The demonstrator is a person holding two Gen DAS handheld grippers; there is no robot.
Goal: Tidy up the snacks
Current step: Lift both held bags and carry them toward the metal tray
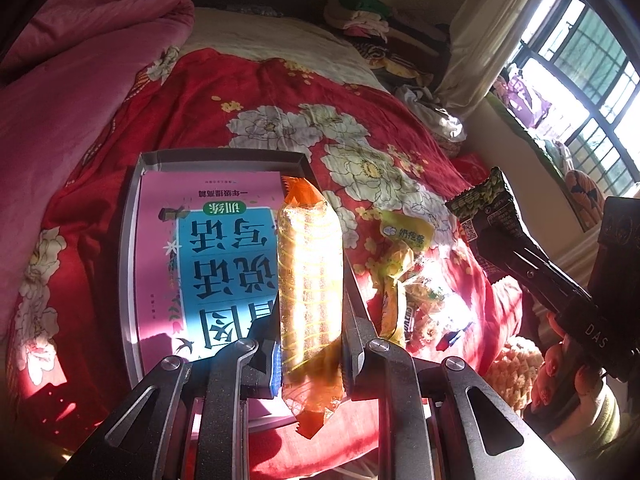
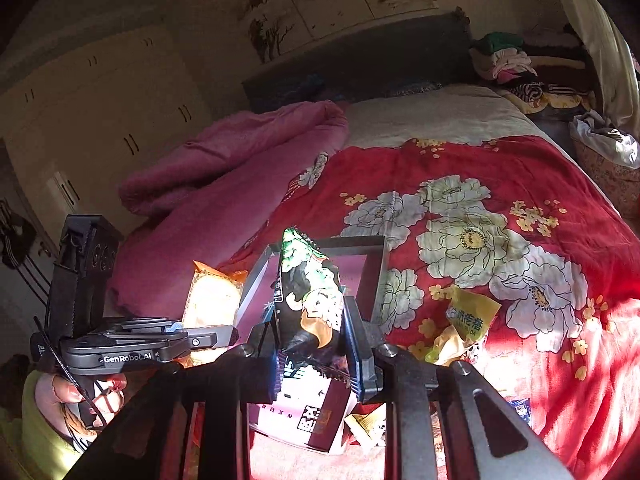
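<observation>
Left claw (image 1: 310,354) pinching orange-ended snack bar (image 1: 310,280) above grey box (image 1: 132,216); right claw (image 2: 310,354) clamping dark green packet (image 2: 310,296) (loose snacks beside). Lower level, release inside.

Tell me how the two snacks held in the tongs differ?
The left snack is a long bar in a clear wrapper with orange ends; the right snack is an opaque black packet with green print. The bar lies lengthwise between its tongs; the packet stands up out of its own. Both are clamped above the tray.
</observation>
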